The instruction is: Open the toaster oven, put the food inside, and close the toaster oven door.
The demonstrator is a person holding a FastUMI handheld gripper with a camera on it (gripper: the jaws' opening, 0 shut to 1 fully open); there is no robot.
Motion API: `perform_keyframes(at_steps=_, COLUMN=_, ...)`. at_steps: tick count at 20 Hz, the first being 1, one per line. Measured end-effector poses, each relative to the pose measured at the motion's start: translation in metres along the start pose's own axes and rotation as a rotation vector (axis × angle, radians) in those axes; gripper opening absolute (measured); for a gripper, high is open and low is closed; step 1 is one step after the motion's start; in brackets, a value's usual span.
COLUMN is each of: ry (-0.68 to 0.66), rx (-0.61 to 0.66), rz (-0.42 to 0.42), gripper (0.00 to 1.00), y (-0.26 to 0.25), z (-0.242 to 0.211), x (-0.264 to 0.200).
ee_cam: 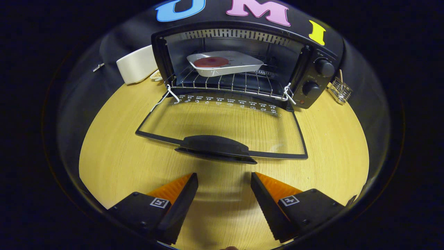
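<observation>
Toaster oven [242,62] stands at the far side of the wooden tabletop [114,156], its glass door [225,125] folded flat toward the gripper [224,189], whose fingers gape wide and empty just short of the door handle [215,147]. Beyond, on the wire rack [225,83], a white tray [225,64] holds a round reddish food [211,62], hard to identify.

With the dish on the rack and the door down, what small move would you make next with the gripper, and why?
Probably ease the open gripper forward and low, to get under the door handle just ahead of the fingers. The white dish with the food sits on the rack inside the toaster oven, and the glass door lies flat on the table, so closing appears to be what remains.
</observation>
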State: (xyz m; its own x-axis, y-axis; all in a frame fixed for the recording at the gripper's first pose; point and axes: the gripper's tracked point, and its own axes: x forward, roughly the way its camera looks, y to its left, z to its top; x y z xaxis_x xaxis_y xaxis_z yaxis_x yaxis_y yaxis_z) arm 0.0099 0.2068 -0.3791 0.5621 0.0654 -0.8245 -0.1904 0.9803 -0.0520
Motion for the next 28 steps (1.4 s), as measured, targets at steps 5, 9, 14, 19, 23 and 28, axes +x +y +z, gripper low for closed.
perform_keyframes(at_steps=5, ry=0.010, rx=0.013, rz=-0.002, gripper=0.99, y=0.000, z=0.010, x=0.007)
perform_keyframes(at_steps=9, ry=0.027, rx=0.037, rz=-0.015, gripper=1.00, y=-0.001, z=0.012, x=0.009)
perform_keyframes(at_steps=14, ry=0.007, rx=0.113, rz=-0.003, gripper=1.00, y=-0.001, z=0.019, x=0.003)
perform_keyframes(at_steps=19, ry=-0.043, rx=0.125, rz=-0.002, gripper=0.99, y=0.000, z=0.028, x=-0.014)
perform_keyframes(at_steps=23, ry=-0.111, rx=0.143, rz=-0.003, gripper=0.99, y=0.000, z=0.045, x=-0.033)
perform_keyframes(at_steps=28, ry=-0.332, rx=0.087, rz=0.005, gripper=1.00, y=-0.005, z=0.099, x=-0.068)
